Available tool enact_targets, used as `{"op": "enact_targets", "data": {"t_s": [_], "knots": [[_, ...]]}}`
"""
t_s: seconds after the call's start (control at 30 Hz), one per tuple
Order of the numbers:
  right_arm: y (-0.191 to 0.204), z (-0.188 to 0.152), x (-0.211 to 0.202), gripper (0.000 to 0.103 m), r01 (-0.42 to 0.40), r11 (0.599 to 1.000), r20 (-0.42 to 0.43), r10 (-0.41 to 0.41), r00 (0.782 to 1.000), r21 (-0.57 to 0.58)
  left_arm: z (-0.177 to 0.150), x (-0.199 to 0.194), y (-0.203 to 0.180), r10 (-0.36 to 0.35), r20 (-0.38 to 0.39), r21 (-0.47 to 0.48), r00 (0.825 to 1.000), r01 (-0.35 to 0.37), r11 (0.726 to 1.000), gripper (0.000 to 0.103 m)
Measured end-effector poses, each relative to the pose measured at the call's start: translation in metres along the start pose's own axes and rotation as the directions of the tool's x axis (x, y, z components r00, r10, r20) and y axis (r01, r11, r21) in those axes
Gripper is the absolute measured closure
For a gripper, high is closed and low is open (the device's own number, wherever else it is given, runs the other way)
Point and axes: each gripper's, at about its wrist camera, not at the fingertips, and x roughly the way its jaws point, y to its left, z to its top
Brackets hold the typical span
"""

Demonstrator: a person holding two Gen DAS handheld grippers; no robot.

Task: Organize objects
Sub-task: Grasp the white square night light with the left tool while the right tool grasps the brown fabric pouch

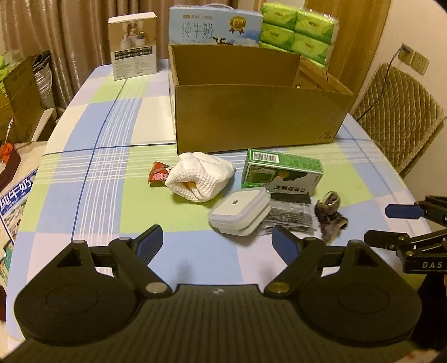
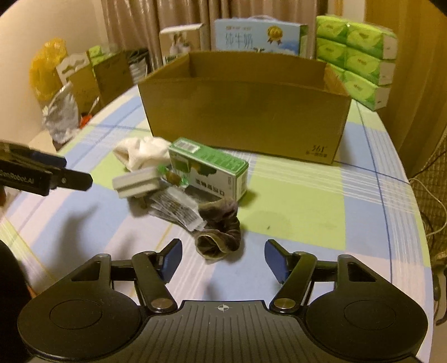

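An open cardboard box point(image 1: 259, 117) point(image 2: 245, 117) stands on the checked tablecloth. In front of it lie a white cloth point(image 1: 199, 174) point(image 2: 141, 152), a red snack packet point(image 1: 159, 173), a green carton point(image 1: 282, 171) point(image 2: 209, 173), a white lidded container point(image 1: 240, 213) point(image 2: 137, 184), a clear sachet with black print point(image 1: 290, 216) point(image 2: 176, 208) and a dark scrunchie point(image 1: 332, 213) point(image 2: 220, 231). My left gripper point(image 1: 218, 244) is open and empty, just short of the container. My right gripper point(image 2: 223, 258) is open and empty, just short of the scrunchie; it also shows in the left wrist view point(image 1: 391, 223).
Behind the box stand a milk carton case point(image 1: 215, 26) point(image 2: 259, 36), green tissue packs point(image 1: 299, 30) point(image 2: 360, 58) and a small product box point(image 1: 134, 46). A quilted chair point(image 1: 396, 114) is at the right. Bags and boxes point(image 2: 69, 81) sit off the table's left side.
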Motion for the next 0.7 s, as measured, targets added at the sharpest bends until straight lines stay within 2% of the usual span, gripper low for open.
{"op": "enact_targets", "data": {"t_s": [0.23, 0.3, 0.43, 0.47, 0.6, 0.7], "knots": [[-0.004, 0.005, 0.033, 0.046, -0.005, 0.999, -0.044, 0.004, 0.999, -0.034, 0.007, 0.029, -0.007, 0.013, -0.043, 0.132, 0.999, -0.008, 0.991, 0.021], [-0.006, 0.007, 0.042, 0.059, -0.011, 0.999, -0.061, 0.009, 0.998, -0.033, 0.009, 0.038, -0.006, -0.004, -0.055, 0.144, 0.998, 0.012, 0.990, 0.021], [-0.006, 0.009, 0.049, 0.071, -0.037, 0.999, -0.066, 0.034, 0.997, -0.034, 0.012, 0.054, -0.002, -0.046, -0.075, 0.124, 0.996, 0.055, 0.991, 0.021], [-0.006, 0.009, 0.049, 0.079, -0.038, 0.999, -0.062, 0.035, 0.997, -0.037, 0.013, 0.058, 0.000, -0.064, -0.078, 0.112, 0.995, 0.072, 0.991, 0.021], [-0.004, 0.009, 0.047, 0.089, -0.021, 0.999, -0.044, 0.019, 0.999, -0.040, 0.018, 0.073, 0.001, -0.108, -0.086, 0.105, 0.990, 0.117, 0.988, 0.021], [-0.005, 0.009, 0.045, 0.090, -0.015, 0.999, -0.040, 0.014, 0.999, -0.031, 0.020, 0.085, 0.000, -0.121, -0.096, 0.121, 0.988, 0.132, 0.984, 0.022]]}}
